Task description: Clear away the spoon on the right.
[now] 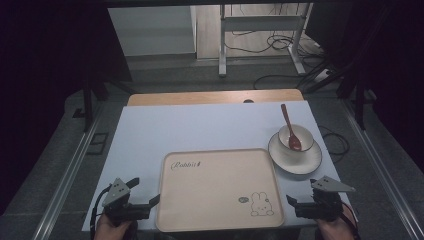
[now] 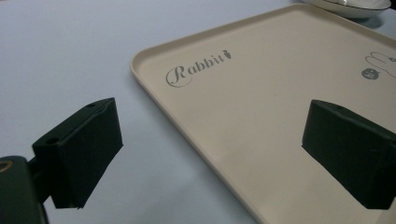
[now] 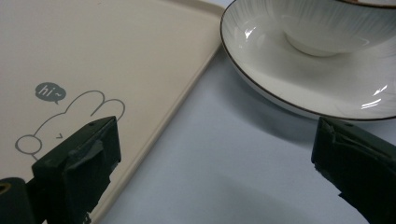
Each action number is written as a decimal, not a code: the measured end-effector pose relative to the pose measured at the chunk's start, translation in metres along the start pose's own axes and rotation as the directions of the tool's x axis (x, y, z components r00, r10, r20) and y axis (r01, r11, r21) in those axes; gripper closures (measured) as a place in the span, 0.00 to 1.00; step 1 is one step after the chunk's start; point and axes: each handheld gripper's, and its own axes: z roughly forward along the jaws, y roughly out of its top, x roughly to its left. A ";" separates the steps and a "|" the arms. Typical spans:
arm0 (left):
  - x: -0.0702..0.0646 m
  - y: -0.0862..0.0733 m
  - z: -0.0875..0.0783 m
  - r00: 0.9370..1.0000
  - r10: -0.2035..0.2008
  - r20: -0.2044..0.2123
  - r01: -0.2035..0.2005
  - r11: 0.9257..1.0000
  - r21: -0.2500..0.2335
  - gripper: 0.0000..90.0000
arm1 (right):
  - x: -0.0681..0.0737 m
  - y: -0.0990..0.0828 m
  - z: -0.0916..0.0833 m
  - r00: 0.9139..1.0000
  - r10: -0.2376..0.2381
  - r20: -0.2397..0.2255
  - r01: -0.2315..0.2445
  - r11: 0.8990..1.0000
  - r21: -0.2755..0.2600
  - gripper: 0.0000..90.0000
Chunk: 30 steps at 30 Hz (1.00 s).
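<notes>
Two grippers, left [image 1: 150,204] and right [image 1: 292,202], rest at the table's near edge, jaws wide apart, flanking a beige tray [image 1: 218,220] and holding nothing. Work looks about to start. Behind the tray's right corner, a cup [image 1: 296,137] on a saucer [image 1: 295,161] holds a spoon [image 1: 290,128], handle leaning away, slightly left. Next, likely the right reaches there.

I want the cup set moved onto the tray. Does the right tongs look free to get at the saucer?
Probably yes. The right tongs stand open just short of the saucer, with bare table between them; the tray lies off to the side.
</notes>
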 end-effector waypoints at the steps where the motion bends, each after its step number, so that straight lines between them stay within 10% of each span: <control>1: 0.000 0.000 0.000 1.000 0.000 0.000 0.000 1.000 0.000 0.05 | -0.001 0.003 -0.001 1.000 -0.006 0.006 0.006 1.000 -0.004 0.01; 30: 0.001 0.000 0.000 1.000 -0.014 0.003 0.014 1.000 -0.007 0.05 | -0.032 0.048 0.008 0.997 0.075 0.005 -0.074 0.997 -0.005 0.01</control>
